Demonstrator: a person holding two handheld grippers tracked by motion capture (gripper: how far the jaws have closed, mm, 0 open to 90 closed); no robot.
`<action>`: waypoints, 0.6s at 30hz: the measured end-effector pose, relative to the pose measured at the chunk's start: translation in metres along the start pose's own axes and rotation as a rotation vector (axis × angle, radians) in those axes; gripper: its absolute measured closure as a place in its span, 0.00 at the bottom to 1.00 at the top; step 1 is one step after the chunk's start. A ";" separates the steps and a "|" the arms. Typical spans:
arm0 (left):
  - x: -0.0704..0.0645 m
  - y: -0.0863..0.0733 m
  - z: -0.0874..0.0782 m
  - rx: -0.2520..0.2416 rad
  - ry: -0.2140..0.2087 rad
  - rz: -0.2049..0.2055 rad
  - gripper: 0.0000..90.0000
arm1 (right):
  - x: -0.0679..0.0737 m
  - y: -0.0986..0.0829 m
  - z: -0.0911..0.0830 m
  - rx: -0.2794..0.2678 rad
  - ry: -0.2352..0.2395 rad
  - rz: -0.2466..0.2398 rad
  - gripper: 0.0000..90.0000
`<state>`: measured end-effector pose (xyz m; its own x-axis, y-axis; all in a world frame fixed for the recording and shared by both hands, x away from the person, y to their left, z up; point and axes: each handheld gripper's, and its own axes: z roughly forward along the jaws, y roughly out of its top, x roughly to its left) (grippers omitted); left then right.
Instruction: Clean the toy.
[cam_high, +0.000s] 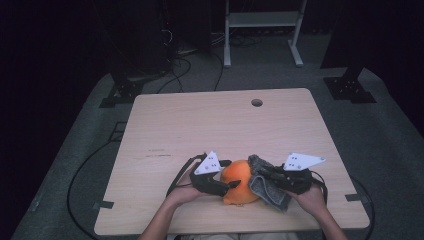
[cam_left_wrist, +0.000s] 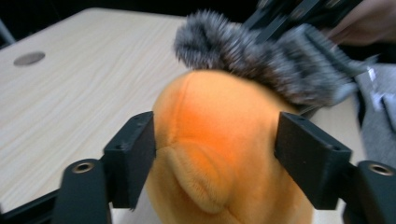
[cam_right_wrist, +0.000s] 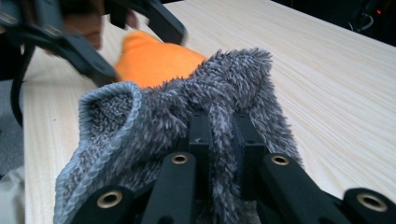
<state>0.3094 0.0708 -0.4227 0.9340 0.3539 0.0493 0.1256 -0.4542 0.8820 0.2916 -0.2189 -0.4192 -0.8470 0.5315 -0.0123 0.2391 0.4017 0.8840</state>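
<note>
Grippers pinch orange plush (cam_high: 239, 181) and grey cloth (cam_high: 267, 186) on pale wooden table (cam_high: 200, 125), dark room.

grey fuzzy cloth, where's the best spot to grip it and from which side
Grip the grey fuzzy cloth at a bunched fold near its hemmed edge, coming from the person's right, away from the orange plush toy. It is soft and floppy, so a gathered fold gives the jaws bulk to pinch. The right gripper is shut on such a fold, while the left gripper squeezes the toy's sides.
</note>
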 end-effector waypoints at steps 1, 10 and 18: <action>0.000 -0.001 0.000 -0.005 -0.004 -0.012 0.37 | 0.000 -0.001 0.000 0.007 0.001 0.000 0.88; 0.002 -0.005 -0.001 0.029 0.003 -0.012 0.41 | -0.026 -0.020 -0.006 0.083 0.033 0.113 0.88; 0.009 -0.002 0.000 0.033 0.043 -0.046 0.15 | -0.014 -0.006 0.007 0.008 0.073 0.136 0.88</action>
<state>0.3180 0.0749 -0.4244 0.9117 0.4097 0.0296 0.1798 -0.4629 0.8680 0.3050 -0.2237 -0.4279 -0.8386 0.5261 0.1412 0.3576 0.3362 0.8713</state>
